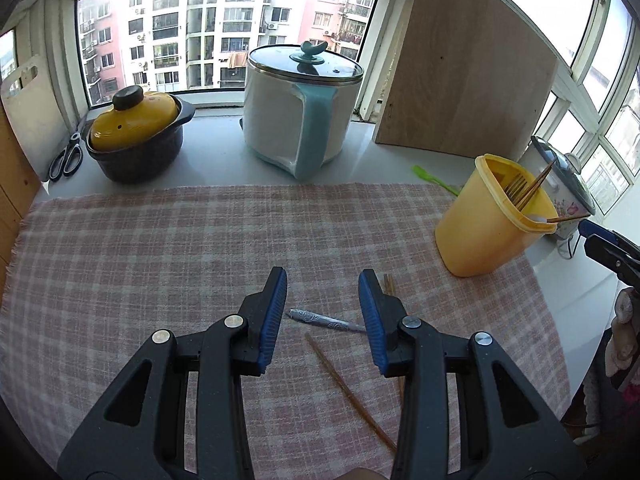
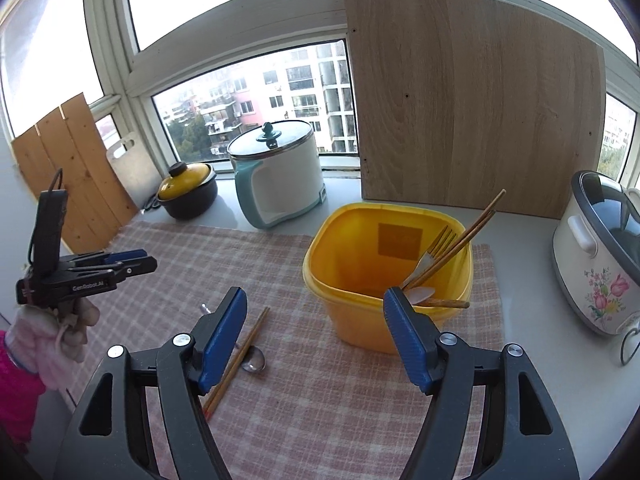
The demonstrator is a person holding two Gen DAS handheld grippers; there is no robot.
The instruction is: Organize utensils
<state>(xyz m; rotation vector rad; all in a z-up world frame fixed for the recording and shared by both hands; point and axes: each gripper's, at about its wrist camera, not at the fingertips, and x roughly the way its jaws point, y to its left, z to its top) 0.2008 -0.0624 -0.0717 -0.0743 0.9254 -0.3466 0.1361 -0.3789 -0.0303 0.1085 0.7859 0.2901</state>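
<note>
Left gripper [image 1: 323, 308] hangs low over the checked cloth [image 1: 160, 248] with its jaws apart and nothing between the pads, tilted down toward the utensils that still lie loose. Just beyond its fingertips, in the gap between them, lies a metal spoon [image 1: 326, 320]: its patterned handle runs across the gripper's line from left to right, with the right end hidden behind the right finger. A single chopstick [image 1: 348, 392] lies nearer, running from the near right up toward the spoon, and the tips of more chopsticks [image 1: 389, 282] show just beyond the right finger. In the right wrist view the spoon's bowl [image 2: 253, 358] and a pair of chopsticks [image 2: 236, 356] lie beside the left finger of the right gripper [image 2: 314, 306], which is also open and empty and faces the yellow holder [image 2: 384, 280]. That holder stands at the cloth's far right and already holds a fork and chopsticks. Of the two hands, the left looks better placed for the spoon. Since the handle lies across its jaws, a small descent and a squeeze should catch it, then a carry to the right.
</note>
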